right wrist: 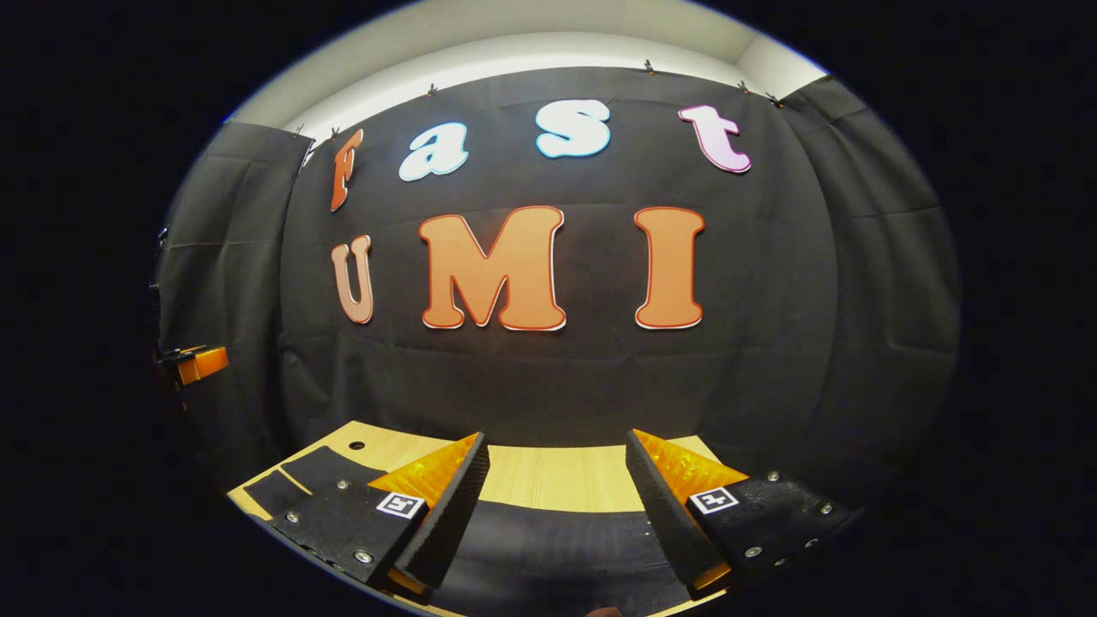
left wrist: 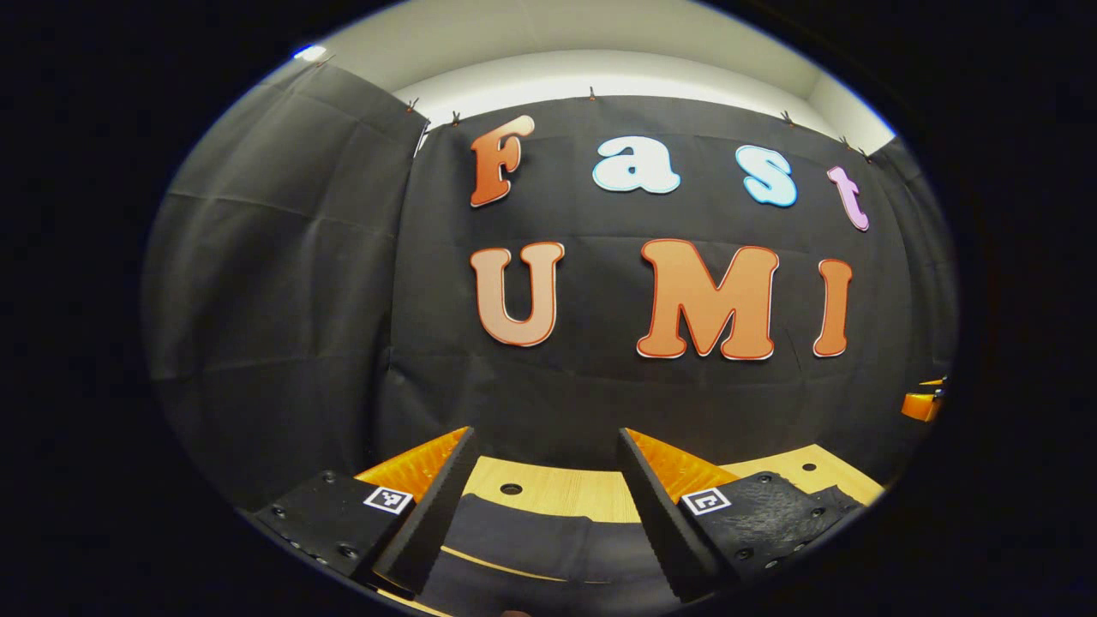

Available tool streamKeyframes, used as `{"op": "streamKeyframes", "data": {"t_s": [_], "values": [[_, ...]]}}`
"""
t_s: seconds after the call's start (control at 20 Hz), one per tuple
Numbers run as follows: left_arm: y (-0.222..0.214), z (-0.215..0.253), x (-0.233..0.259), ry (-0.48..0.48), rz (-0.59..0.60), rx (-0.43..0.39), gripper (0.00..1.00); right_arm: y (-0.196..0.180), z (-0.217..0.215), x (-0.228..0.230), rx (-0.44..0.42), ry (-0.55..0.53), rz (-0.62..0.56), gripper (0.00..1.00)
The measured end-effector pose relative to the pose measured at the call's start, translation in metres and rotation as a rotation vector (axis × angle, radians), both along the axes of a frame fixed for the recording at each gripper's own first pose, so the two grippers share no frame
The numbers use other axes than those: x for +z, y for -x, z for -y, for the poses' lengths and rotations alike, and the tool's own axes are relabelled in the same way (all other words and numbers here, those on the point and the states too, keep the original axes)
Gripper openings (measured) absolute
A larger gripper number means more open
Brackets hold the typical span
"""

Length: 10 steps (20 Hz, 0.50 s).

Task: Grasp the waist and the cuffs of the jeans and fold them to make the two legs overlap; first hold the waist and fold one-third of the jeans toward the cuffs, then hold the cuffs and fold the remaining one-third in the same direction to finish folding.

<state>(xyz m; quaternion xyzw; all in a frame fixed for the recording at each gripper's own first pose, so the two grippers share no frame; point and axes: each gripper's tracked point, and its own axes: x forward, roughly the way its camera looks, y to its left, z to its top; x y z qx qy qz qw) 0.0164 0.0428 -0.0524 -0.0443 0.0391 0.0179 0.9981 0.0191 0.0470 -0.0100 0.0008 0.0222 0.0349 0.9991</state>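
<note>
The left gripper [left wrist: 544, 506] hangs above the near edge of the table [left wrist: 557, 488] with its jaws spread wide and nothing between them; below the gap lies dark cloth, the jeans [left wrist: 531, 536], flat on the wood. The right gripper [right wrist: 557, 506] stands the same way, wide and empty, over another stretch of the jeans [right wrist: 548, 540], with light table [right wrist: 548, 476] showing beyond. Far off at the left rim of the right gripper view, the other gripper [right wrist: 201, 364] can be seen.

No grasp is made yet, so the step appears to be the first pinch at waist and cuffs. To do it well, each gripper should probably drop straight onto an edge, take all layers, and close together. Which end lies under which gripper I cannot tell.
</note>
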Motion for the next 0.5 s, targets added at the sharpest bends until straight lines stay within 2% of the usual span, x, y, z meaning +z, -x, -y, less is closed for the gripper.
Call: {"op": "streamKeyframes", "data": {"t_s": [0.15,0.3,0.4,0.5], "values": [[0.003,-0.014,-0.040,0.108,-0.090,0.018,0.96,-0.005,-0.014,-0.004,0.034,0.001,-0.013,0.96],[0.010,-0.020,-0.083,0.342,-0.192,0.022,0.98,-0.012,-0.030,-0.015,0.073,-0.008,-0.042,1.00],[0.020,-0.027,-0.119,0.511,-0.264,0.063,0.98,-0.016,-0.038,-0.022,0.096,-0.012,-0.068,0.96],[0.032,-0.046,-0.155,0.598,-0.326,0.124,0.98,-0.020,-0.043,-0.027,0.114,-0.012,-0.081,1.00]]}}
